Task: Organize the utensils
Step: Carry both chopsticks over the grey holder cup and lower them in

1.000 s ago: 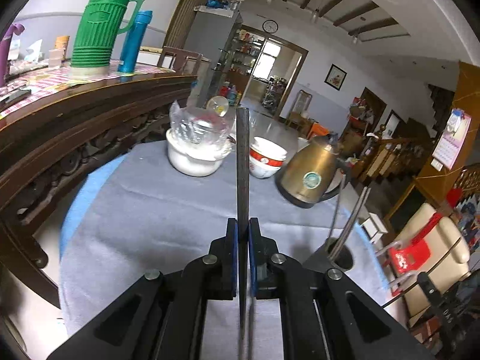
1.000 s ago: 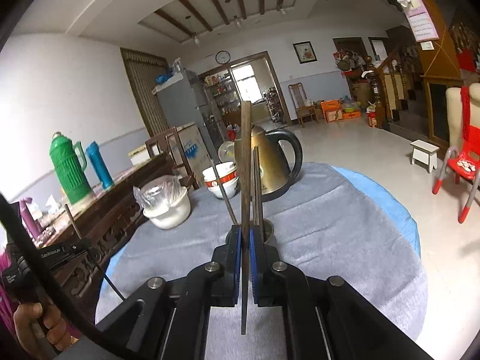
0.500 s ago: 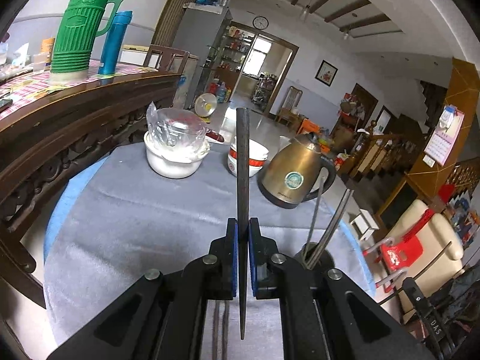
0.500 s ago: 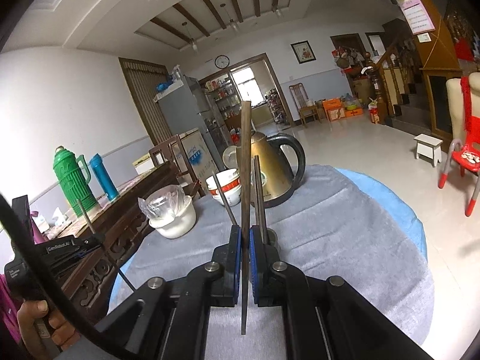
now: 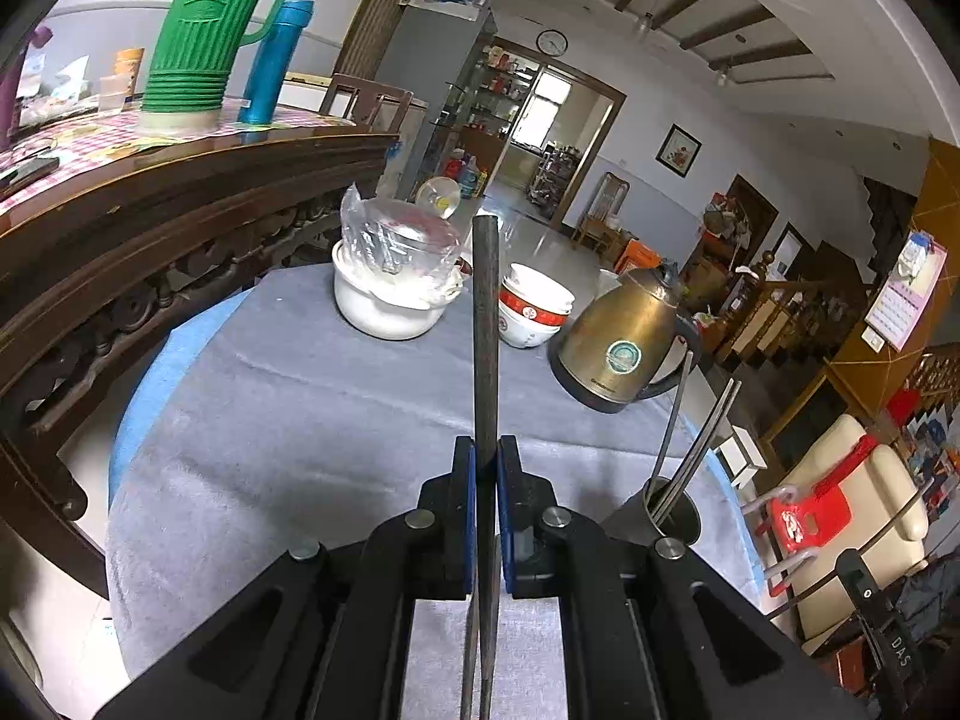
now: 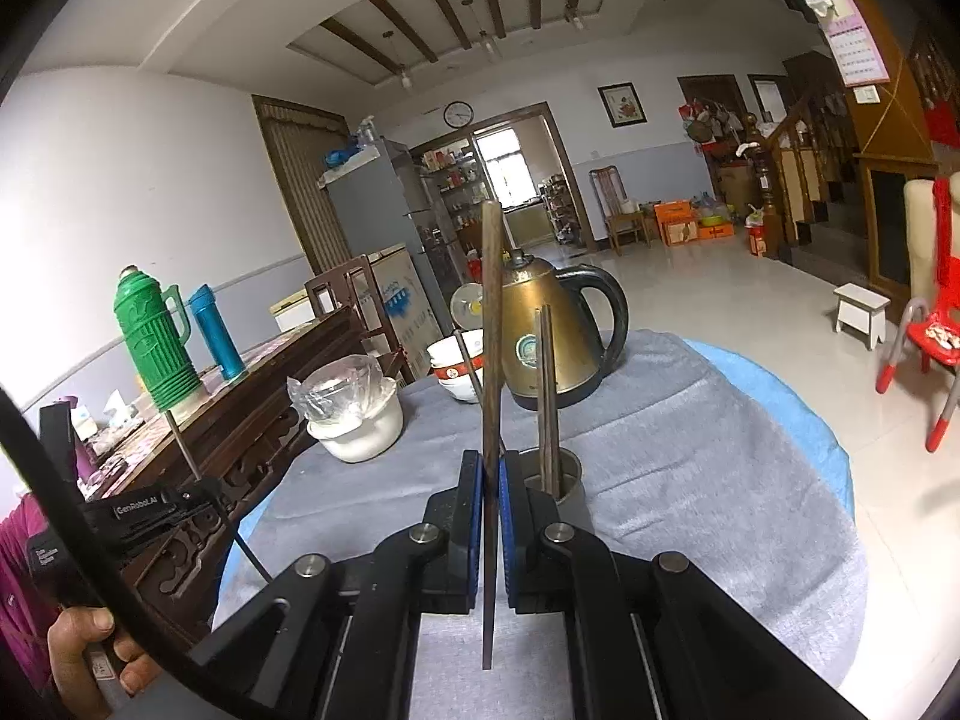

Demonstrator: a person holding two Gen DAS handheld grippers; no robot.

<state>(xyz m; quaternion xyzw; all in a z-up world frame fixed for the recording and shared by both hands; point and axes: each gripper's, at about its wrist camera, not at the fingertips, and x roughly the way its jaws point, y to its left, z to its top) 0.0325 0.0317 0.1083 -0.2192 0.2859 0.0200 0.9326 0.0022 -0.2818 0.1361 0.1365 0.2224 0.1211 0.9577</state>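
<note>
Chopstick [image 5: 485,324], dark, is pinched between the blue-padded jaws of the left gripper [image 5: 485,480]; it runs straight along the fingers, far end rising past the fingertips toward the bowls, near end passing back under the gripper body. Jaws closed hard on it, no gap visible.

Right gripper [image 6: 492,486] likewise clamps a brown wooden chopstick [image 6: 491,330], held upright in the right wrist view; its top end reaches above the kettle lid, its lower end hangs below the pads over the grey tablecloth [image 6: 690,480].

Metal utensil cup [image 6: 555,474] stands on the cloth just right of the right fingertips and a little beyond them. Two chopsticks [image 6: 547,402] stand in it, leaning slightly. In the left wrist view the same cup [image 5: 672,510] sits near right of the left gripper, sticks tilted to the right.

Far side of the table: brass-coloured electric kettle [image 6: 540,336], stacked red-and-white bowls [image 5: 534,312], white pot [image 5: 390,306] with a plastic bag in it.

Left, on the dark wooden sideboard [image 5: 150,204]: green thermos [image 5: 204,36], blue flask [image 5: 273,60].
</note>
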